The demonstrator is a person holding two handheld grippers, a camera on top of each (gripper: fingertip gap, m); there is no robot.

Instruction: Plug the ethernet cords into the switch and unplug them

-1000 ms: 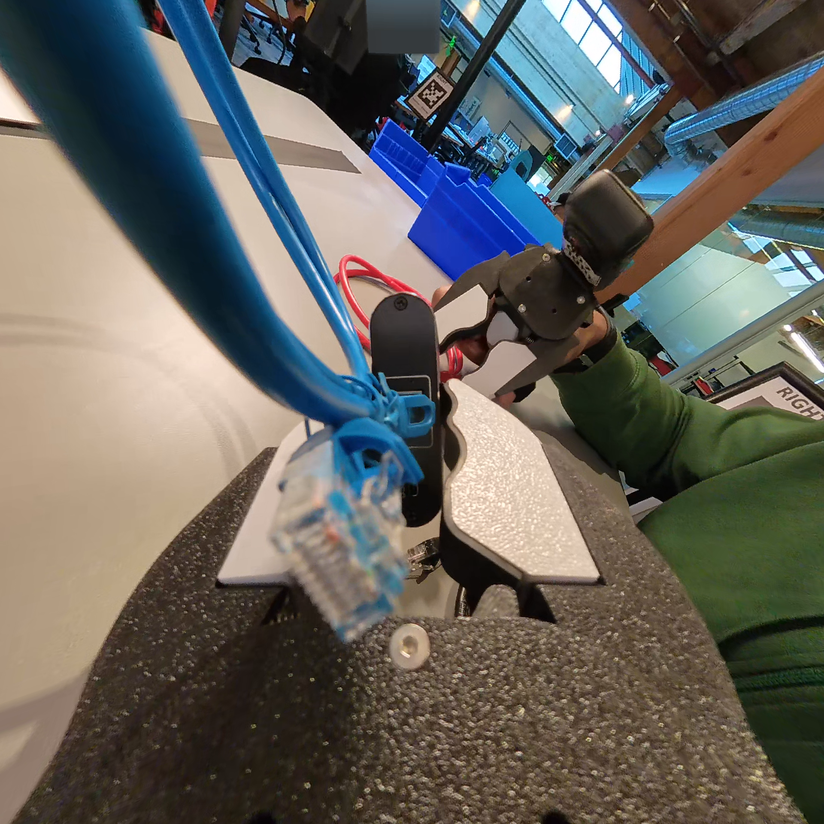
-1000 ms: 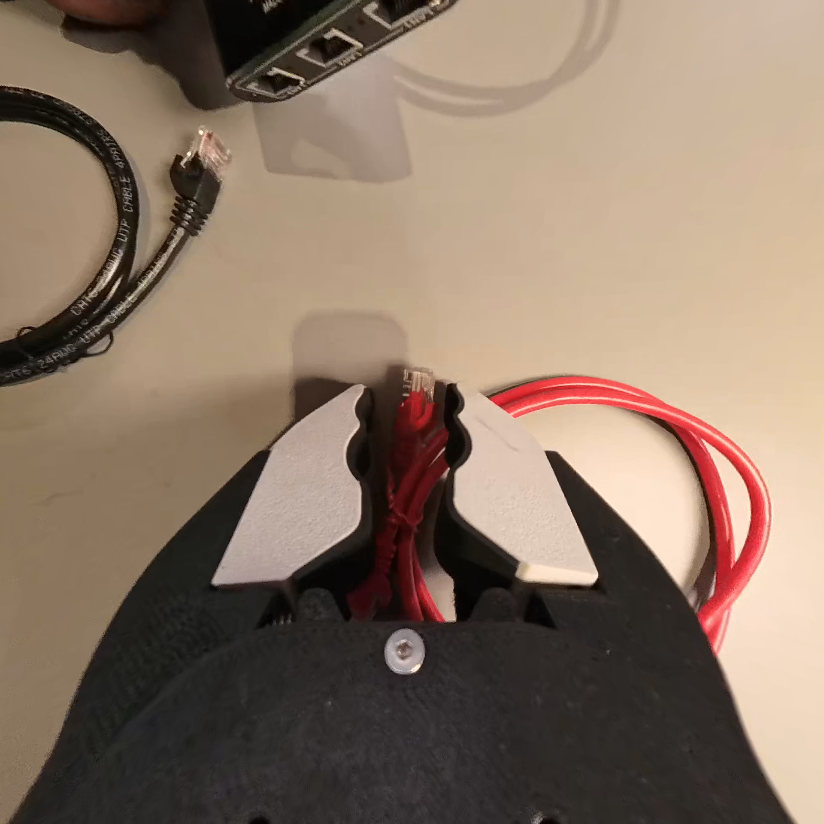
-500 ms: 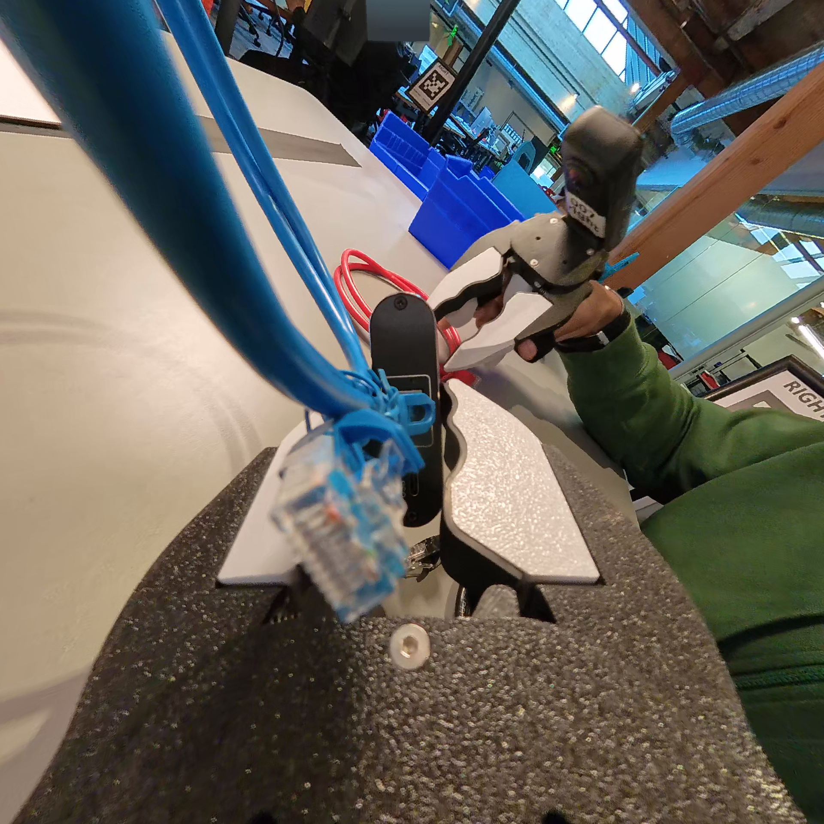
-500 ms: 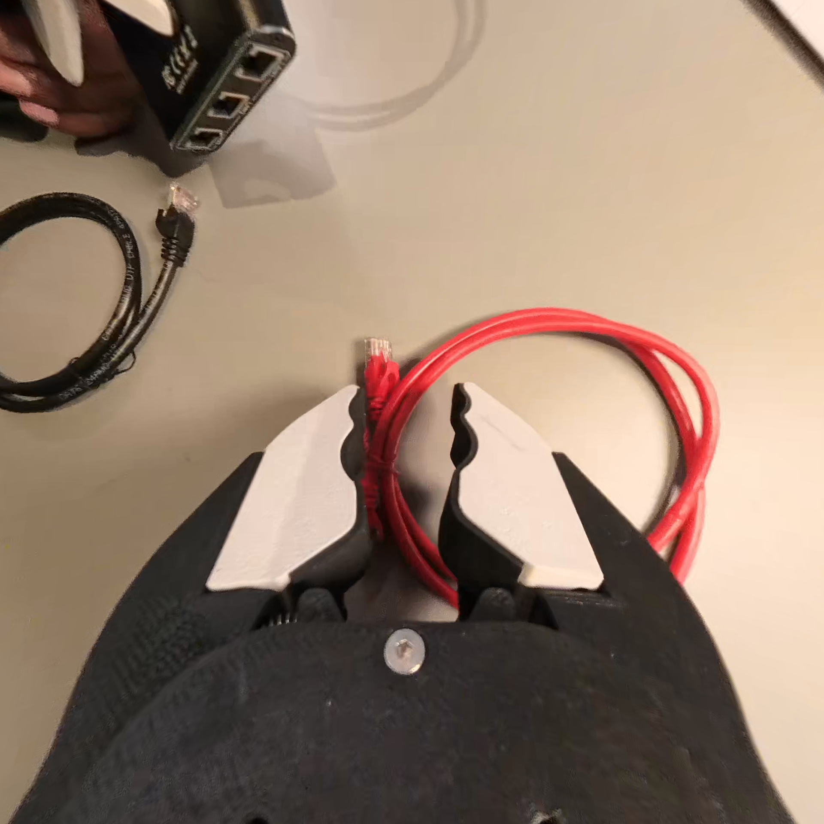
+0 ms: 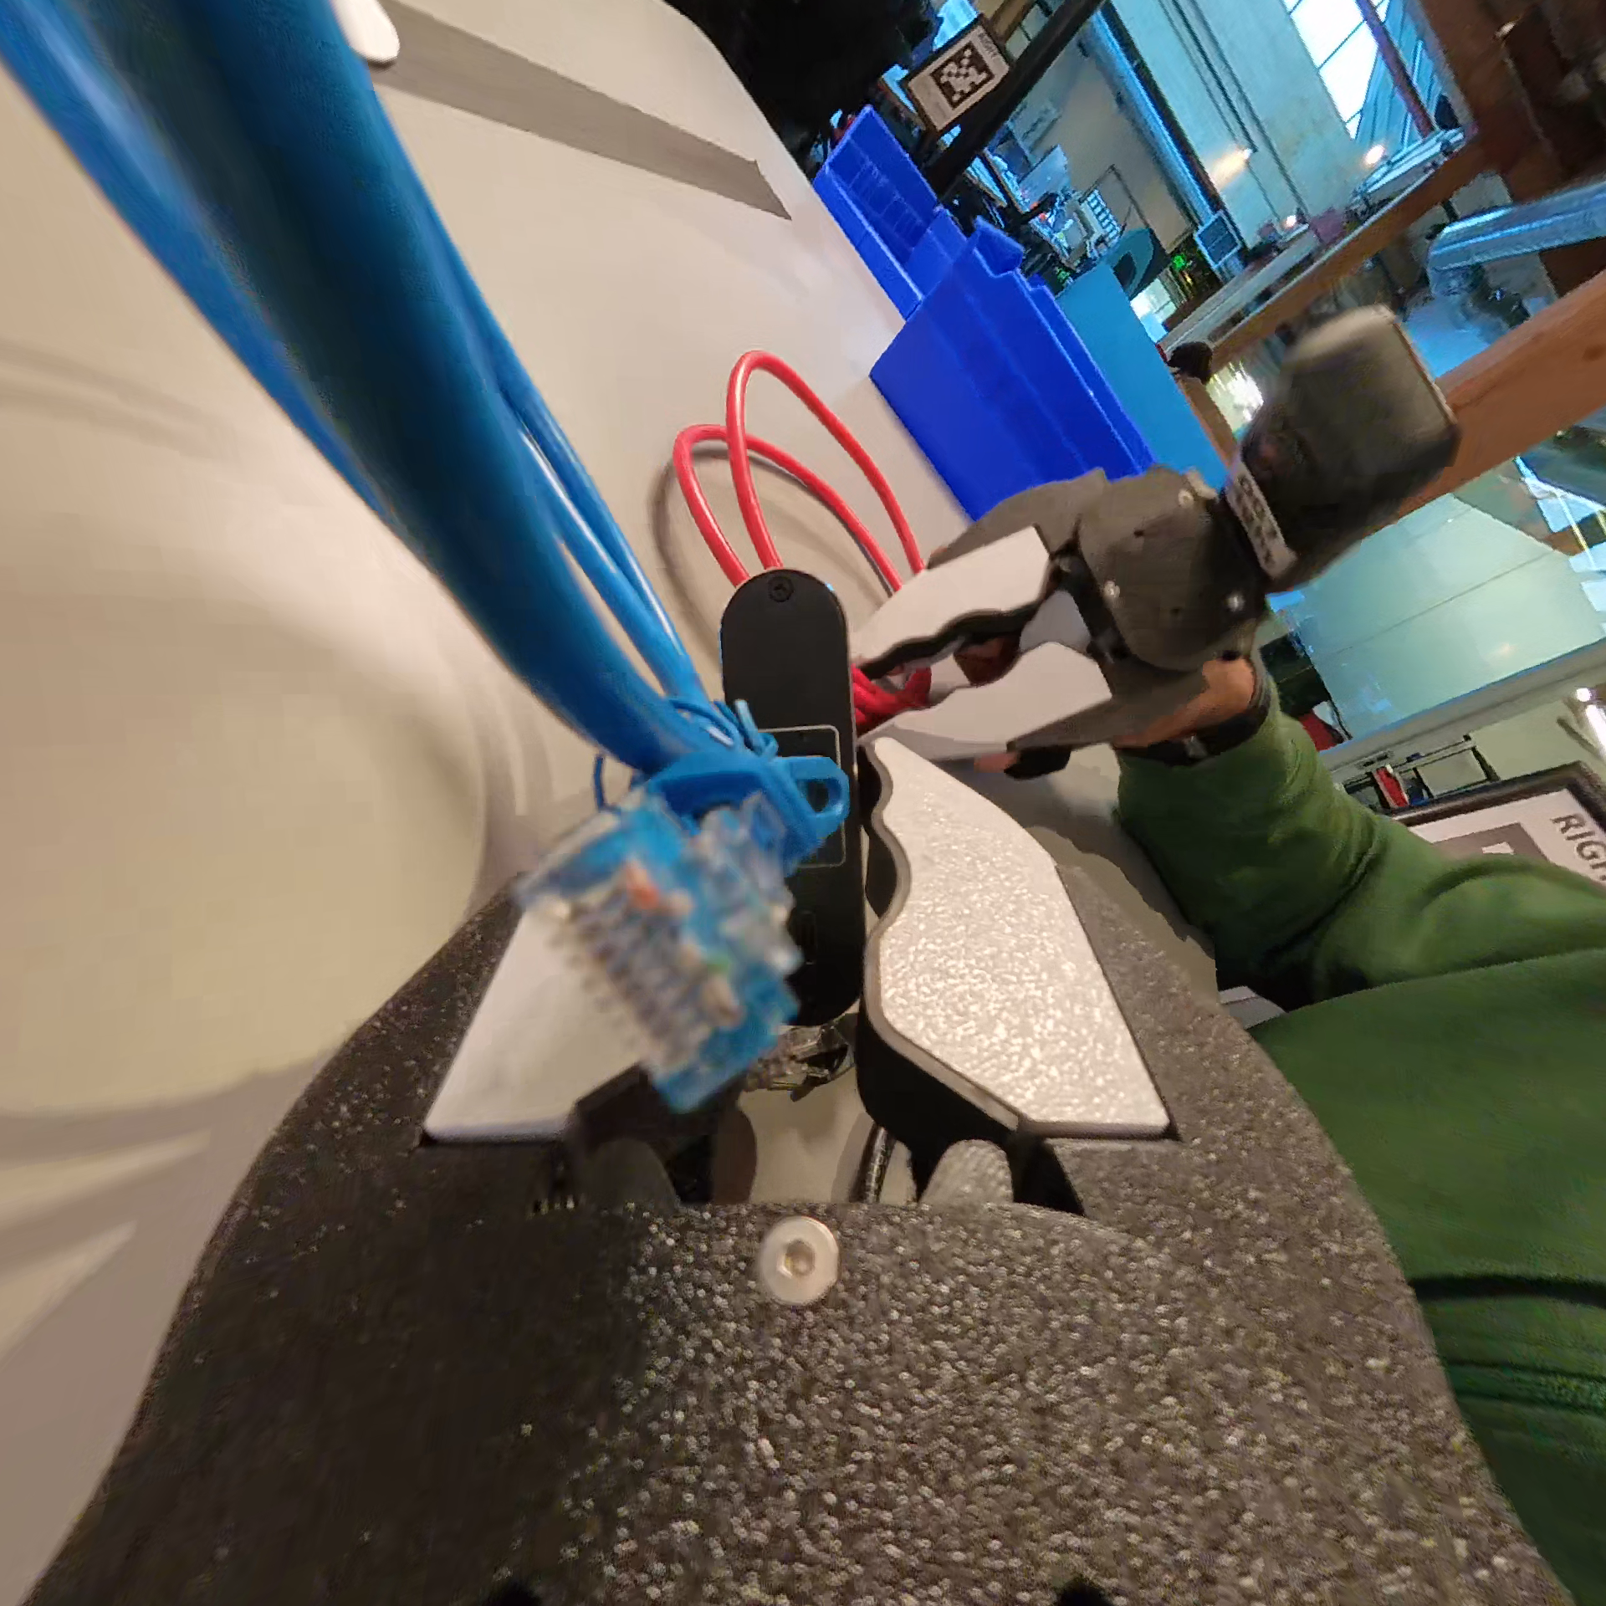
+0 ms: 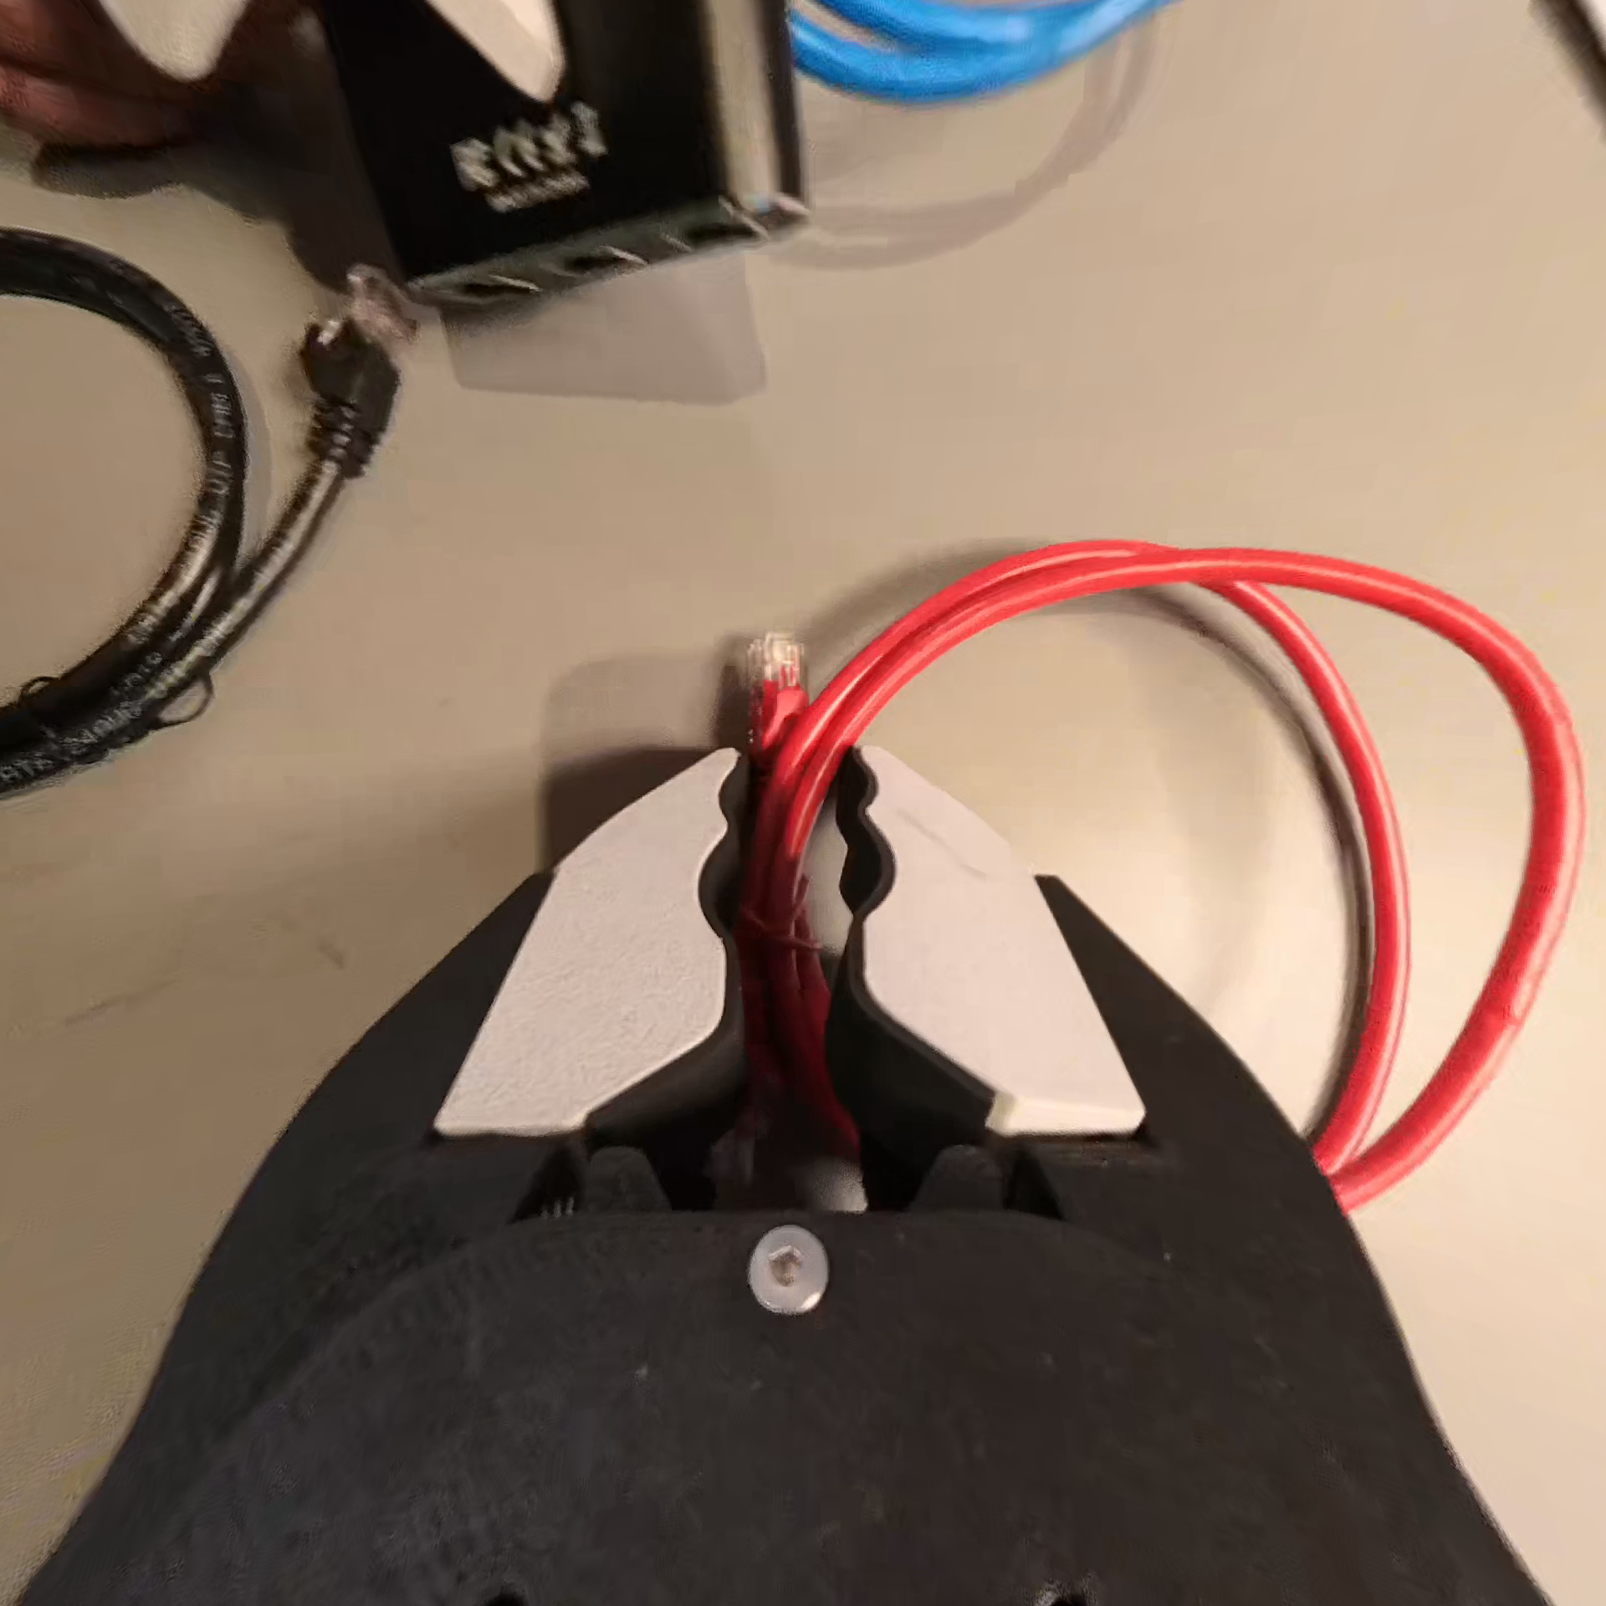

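Observation:
My left gripper (image 5: 808, 765) is shut on the black switch (image 5: 786, 695), held edge-on above the table. A coiled blue ethernet cord (image 5: 365, 365) hangs over it, with a clear plug (image 5: 660, 947) dangling free close to the camera. In the right wrist view the switch (image 6: 565, 148) is at the top, its row of ports facing me, with the blue cord (image 6: 956, 52) behind it. My right gripper (image 6: 793, 760) is shut on the bundled red cord (image 6: 1390, 782). The red cord's plug (image 6: 773, 665) sticks out past the tips toward the switch. The right gripper also shows in the left wrist view (image 5: 878, 673).
A coiled black ethernet cord (image 6: 200, 487) lies on the beige table (image 6: 1130, 348) at the left, its plug (image 6: 348, 382) just below the switch. Blue bins (image 5: 982, 348) stand at the table's far side. A green sleeve (image 5: 1304, 869) reaches in from the right. One gripper's finger ends stand about 11 centimetres off the other's.
My right gripper opened half a second ago and has shut again on the red cord, moving closer to the switch. The switch has turned its ports toward the right gripper.

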